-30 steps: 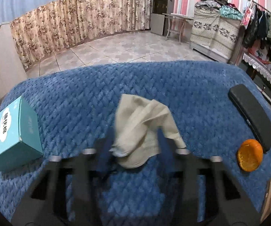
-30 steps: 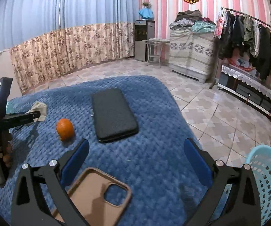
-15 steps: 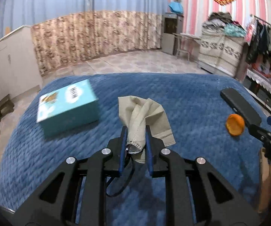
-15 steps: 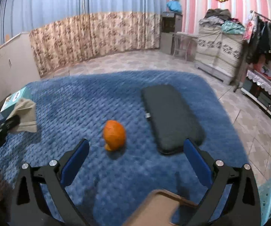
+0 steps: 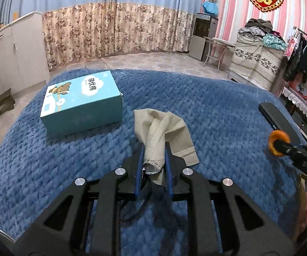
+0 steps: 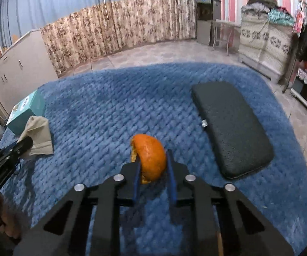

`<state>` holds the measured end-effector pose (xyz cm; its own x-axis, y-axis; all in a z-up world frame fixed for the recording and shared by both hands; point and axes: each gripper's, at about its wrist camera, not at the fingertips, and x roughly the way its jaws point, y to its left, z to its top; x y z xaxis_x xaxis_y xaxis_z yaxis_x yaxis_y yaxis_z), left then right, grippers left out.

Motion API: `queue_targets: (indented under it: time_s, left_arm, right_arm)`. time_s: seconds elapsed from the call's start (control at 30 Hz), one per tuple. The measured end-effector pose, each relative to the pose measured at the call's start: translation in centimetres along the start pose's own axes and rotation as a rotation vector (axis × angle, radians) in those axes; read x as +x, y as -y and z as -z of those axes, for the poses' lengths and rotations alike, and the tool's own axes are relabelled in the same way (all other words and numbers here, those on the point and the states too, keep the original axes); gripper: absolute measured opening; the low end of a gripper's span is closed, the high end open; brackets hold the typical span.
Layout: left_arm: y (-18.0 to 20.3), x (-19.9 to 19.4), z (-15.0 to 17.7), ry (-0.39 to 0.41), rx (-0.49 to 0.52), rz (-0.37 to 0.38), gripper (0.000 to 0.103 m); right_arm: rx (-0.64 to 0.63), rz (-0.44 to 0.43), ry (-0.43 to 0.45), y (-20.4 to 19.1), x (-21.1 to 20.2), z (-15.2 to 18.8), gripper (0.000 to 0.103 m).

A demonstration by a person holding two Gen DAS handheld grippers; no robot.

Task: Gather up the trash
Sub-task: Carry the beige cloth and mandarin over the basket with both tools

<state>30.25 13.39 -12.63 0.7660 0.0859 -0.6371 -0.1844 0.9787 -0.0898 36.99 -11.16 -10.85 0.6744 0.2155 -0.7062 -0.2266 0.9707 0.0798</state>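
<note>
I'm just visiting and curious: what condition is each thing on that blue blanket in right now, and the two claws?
left gripper: shut on the beige face mask.
beige face mask: crumpled, pinched at one end.
right gripper: jaws closing around the orange peel.
orange peel: hollow, between the jaws.
teal box: closed, lying flat.
black case: closed, lying flat.

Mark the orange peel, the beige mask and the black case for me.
orange peel [image 6: 151,157]: right wrist view, outer skin.
beige mask [image 5: 162,132]: left wrist view, folded middle.
black case [image 6: 232,125]: right wrist view, top face.

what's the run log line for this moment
left tongs: shut on mask | right tongs: closing on orange peel
</note>
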Motion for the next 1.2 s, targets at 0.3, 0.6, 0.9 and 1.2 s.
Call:
queue_targets:
  time_s: [0.3, 0.6, 0.9, 1.2]
  left_arm:
    - [1.6, -1.8, -0.1, 0.053, 0.079, -0.002, 0.017]
    - [8.3, -8.1, -1.2, 0.154, 0.126, 0.152, 0.017]
    - [17.9, -12.3, 0.3, 0.192, 0.246, 0.305, 0.017]
    - [26.3, -14.9, 3.2, 0.196, 0.377, 0.428, 0.017]
  right_arm:
    - [0.027, 0.095, 0.135, 4.6, -8.1, 1.7, 0.021]
    - [0.116, 0.278, 0.228, 13.4, -17.7, 6.2, 0.021]
    - [0.261, 0.428, 0.297, 20.5, -24.3, 11.3, 0.021]
    - [0.354, 0.536, 0.339, 26.2, -27.9, 14.4, 0.021]
